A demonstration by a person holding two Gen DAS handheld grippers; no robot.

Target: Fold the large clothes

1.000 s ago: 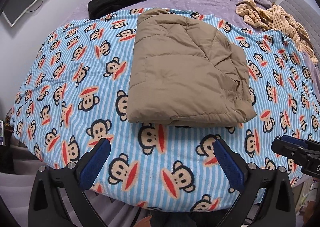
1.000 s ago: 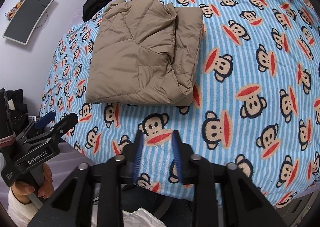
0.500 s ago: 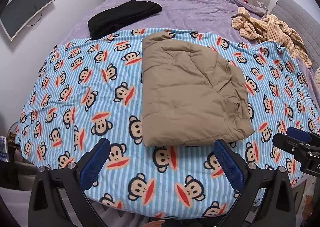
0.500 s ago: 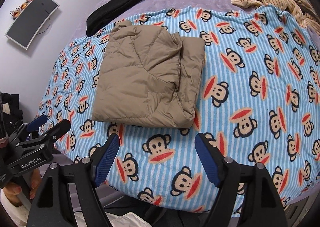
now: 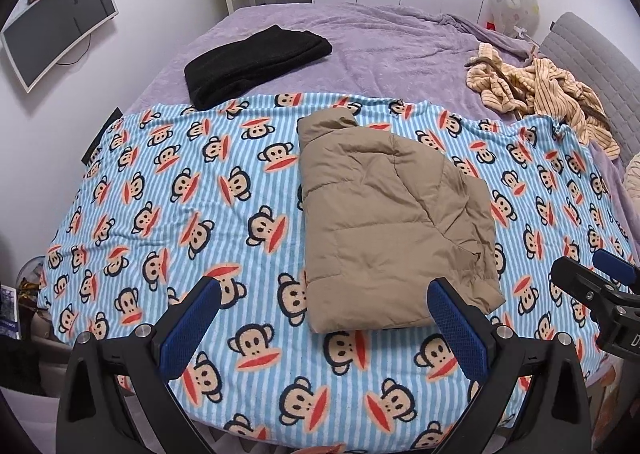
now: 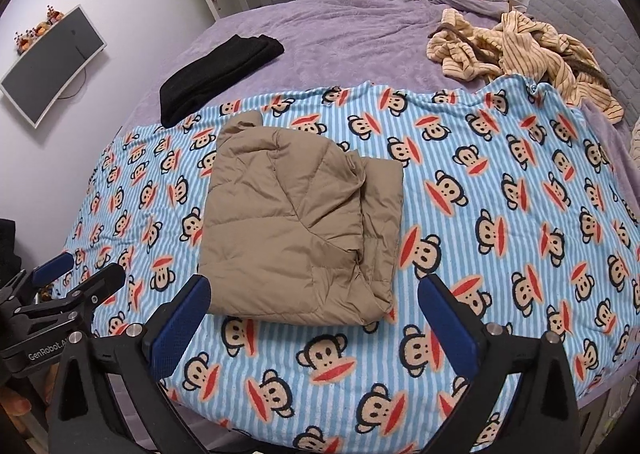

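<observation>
Two hand-held grippers hang over the near edge of the bed (image 5: 360,38), and neither has anything between its jaws: the left hand-held gripper (image 5: 320,318) stands spread wide, and the right hand-held gripper (image 6: 316,318) is opening its jaws, with only the monkey-print blanket (image 5: 168,190) showing in the gap. The tan puffer jacket (image 5: 384,222) lies folded into a compact rectangle on that blanket, right of centre in the left wrist view, its collar end toward the far side and a looser layered edge along its right. The fold looks finished, so the step in hand is judged to be letting go and drawing clear. To do that well, lift both tools straight off without brushing the near hem, since slippery padded fabric tends to spring open; if the right edge bulges, a light press there would settle it. A striped cream garment (image 5: 540,94) sits crumpled at the far right and appears the likely next piece; a folded black garment (image 5: 256,62) rests at the far left. Both tools point steeply downward, side by side, each visible at the edge of the other's view.
</observation>
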